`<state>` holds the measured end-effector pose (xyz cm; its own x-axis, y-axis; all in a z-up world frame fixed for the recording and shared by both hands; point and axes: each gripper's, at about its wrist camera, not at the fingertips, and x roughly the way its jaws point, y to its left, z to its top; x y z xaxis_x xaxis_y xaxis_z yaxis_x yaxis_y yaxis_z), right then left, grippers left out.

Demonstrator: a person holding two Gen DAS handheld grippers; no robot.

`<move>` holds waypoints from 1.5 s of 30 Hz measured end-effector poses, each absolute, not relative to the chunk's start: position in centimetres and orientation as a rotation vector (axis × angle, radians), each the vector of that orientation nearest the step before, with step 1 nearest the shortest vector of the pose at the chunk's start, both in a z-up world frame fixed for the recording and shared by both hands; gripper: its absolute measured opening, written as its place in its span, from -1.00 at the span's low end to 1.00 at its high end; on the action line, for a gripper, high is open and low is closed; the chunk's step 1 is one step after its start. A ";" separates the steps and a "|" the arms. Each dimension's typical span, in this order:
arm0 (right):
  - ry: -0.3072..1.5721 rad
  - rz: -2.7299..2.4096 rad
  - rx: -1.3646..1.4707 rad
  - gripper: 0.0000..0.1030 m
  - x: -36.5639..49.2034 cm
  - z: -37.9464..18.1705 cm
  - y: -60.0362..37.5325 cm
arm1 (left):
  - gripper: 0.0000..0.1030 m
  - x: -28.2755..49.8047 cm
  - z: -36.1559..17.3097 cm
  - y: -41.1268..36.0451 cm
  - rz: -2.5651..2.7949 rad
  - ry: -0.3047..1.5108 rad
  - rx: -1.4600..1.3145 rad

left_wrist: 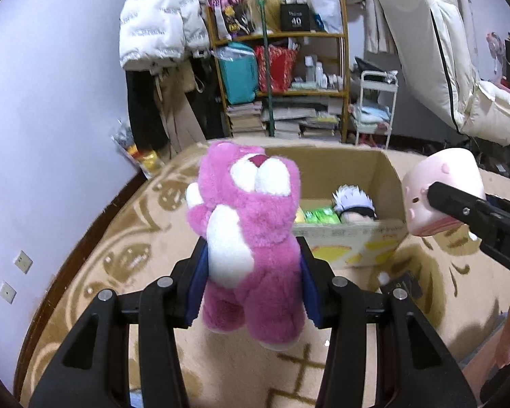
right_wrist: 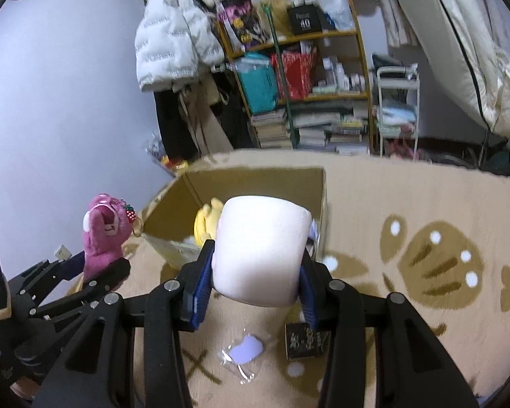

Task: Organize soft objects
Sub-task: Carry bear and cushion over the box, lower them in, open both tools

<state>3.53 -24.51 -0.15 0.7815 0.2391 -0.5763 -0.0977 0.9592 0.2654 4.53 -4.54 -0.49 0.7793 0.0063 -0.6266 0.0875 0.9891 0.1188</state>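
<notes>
your left gripper [left_wrist: 253, 272] is angling downward and clenching the pink plush bear [left_wrist: 251, 238] by its body, above the carpet [left_wrist: 119, 244] just short of the cardboard box [left_wrist: 387, 173]. your right gripper [right_wrist: 255, 272] is tilting down the same way, grasping the pale pink cube plush [right_wrist: 260, 248] in front of the box's near edge. the left view is showing the cube's little face and a white-haired doll [left_wrist: 353, 204] in the box; the right view is showing a yellow plush [right_wrist: 205, 222] inside and the strawberry charm [right_wrist: 130, 213] on the bear.

The cardboard box [left_wrist: 350, 238] stands on the rug [left_wrist: 125, 238]; the shelf [left_wrist: 278, 78] is behind it, and a doll [left_wrist: 353, 204] lies inside.
</notes>
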 end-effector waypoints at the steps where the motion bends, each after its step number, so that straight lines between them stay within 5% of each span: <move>1: 0.635 0.183 0.225 -0.10 3.4 0.1 -24.5 | -0.10 4.5 -0.1 -4.5 -0.043 0.662 0.145; 18: 0.514 0.212 0.188 -0.10 7.0 1.8 -24.4 | -0.09 8.2 4.5 -4.9 -0.054 0.451 0.207; 36: 0.618 0.244 0.216 -0.04 11.7 -2.4 -24.8 | -0.07 14.6 -0.9 -6.4 -0.079 0.585 0.227; 41: 0.659 0.259 0.235 -0.01 12.4 -3.5 -25.0 | 0.06 15.7 -2.6 -6.5 -0.050 0.642 0.244; 45: 0.710 0.265 0.263 0.01 13.0 -4.7 -25.2 | 0.42 15.5 -2.8 -6.4 -0.033 0.632 0.254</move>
<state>13.03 -25.16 -4.65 0.7281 0.3261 -0.6029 -0.1495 0.9340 0.3246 15.49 -6.40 -2.83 0.8073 0.0465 -0.5883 0.1076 0.9686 0.2243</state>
